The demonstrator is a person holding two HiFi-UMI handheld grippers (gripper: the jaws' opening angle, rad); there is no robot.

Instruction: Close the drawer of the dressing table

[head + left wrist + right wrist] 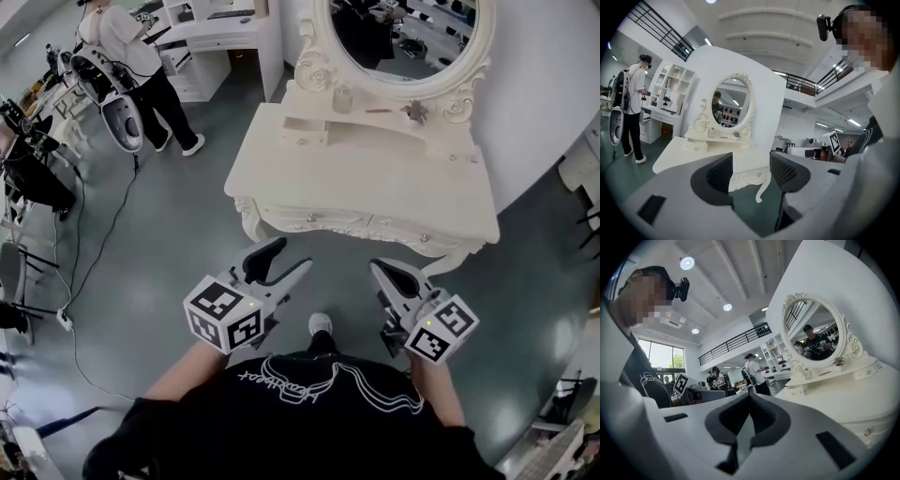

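Note:
The cream dressing table (pixel 375 187) with its oval mirror (pixel 403 37) stands just ahead of me. Its carved front drawer panel (pixel 328 222) with small knobs looks flush with the apron. My left gripper (pixel 292 258) hangs short of the table's front left, jaws wide apart and nothing between them. In the left gripper view the open gripper (pixel 751 161) frames the table edge (pixel 693 157) and a curved leg. My right gripper (pixel 386 272) is held short of the front right with its pads together. In the right gripper view that gripper (pixel 749 397) shows shut and empty beside the table top (pixel 843 404).
A small raised shelf box (pixel 305 129) and little ornaments sit on the table top under the mirror. A person (pixel 131 56) stands at the far left by a white desk (pixel 216 37). Cables and chairs line the left floor. My shoe (pixel 320 324) shows below.

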